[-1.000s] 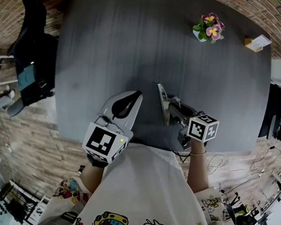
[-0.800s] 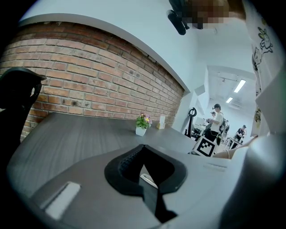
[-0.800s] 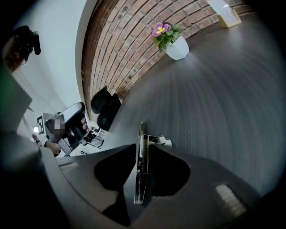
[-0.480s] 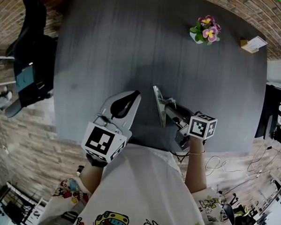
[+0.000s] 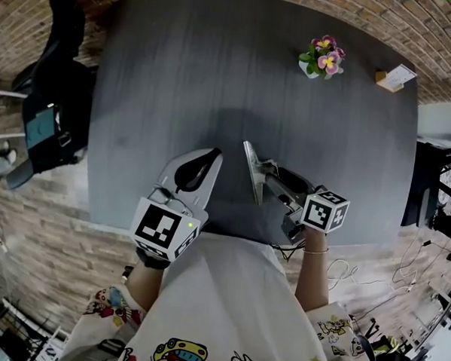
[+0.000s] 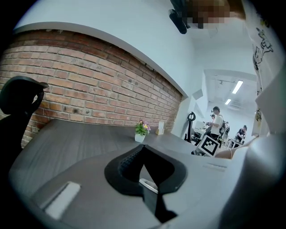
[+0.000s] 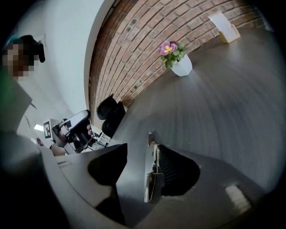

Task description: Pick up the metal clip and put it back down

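Metal clip (image 7: 151, 179), between right gripper's (image 7: 140, 151) opening fingers (image 7: 178, 172)

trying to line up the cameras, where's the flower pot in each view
Head view: the flower pot sits at the upper right, near the far edge of the grey table.
Left gripper view: it is small, near the middle of the picture.
Right gripper view: it is in the upper middle, large and tilted.
Shared landmark: the small card stand beside the pot, seen in all three views.
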The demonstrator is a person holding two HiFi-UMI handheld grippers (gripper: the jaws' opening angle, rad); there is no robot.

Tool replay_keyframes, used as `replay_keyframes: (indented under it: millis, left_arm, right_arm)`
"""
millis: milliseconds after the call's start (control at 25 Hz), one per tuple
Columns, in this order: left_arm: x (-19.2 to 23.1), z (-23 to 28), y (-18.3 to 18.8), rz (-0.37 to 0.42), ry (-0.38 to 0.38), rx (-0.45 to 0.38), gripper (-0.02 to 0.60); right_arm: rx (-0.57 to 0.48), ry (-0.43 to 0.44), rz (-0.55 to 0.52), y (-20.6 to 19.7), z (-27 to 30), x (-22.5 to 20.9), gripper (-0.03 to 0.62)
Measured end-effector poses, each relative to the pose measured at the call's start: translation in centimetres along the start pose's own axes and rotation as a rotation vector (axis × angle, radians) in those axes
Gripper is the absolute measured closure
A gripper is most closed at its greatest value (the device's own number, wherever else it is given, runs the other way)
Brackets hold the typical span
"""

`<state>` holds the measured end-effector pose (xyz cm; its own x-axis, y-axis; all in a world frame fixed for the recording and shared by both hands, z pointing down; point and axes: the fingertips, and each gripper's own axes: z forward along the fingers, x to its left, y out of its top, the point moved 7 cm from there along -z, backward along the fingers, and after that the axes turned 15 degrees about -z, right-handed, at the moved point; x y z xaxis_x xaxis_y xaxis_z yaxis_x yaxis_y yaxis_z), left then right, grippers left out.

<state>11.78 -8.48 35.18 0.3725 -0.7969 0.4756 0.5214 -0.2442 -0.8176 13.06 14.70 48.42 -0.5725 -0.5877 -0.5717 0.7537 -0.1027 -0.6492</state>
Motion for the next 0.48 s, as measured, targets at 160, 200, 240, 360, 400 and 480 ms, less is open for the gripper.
replay_keyframes:
  millis: [160,200,240,360,400,480]
  left_arm:
    - [-0.6,-0.6,0.3,0.019,-0.01,-0.03,0.58]
    - [-0.7,-0.8,0.3,0.025,-0.014,-0.041,0.58]
    - [-0.9,-1.0,0.5,0.031,-0.017,-0.05,0.58]
    - [-1.4,-1.9,0.9,0.044,-0.019,-0.075,0.58]
    - [-1.6,-2.2,0.9,0.046,-0.019,-0.083,0.58]
    - [-2.1,-3.0,0.9,0.051,-0.018,-0.097,0.58]
  right_arm:
    - [-0.037,-0.041,-0.08,0.9,-1.3,0.8,0.367]
    - [-0.05,-0.05,-0.099,1.1,-1.6,1.1,0.367]
    - [-0.062,-0.058,-0.117,1.4,-1.9,1.4,0.367]
    - [-0.087,-0.078,-0.178,2.3,-3.0,2.8,0.367]
    - [-0.093,-0.085,-0.199,2.5,-3.5,3.3,0.367]
    - [-0.112,-0.096,-0.239,3.0,-4.4,4.3,0.367]
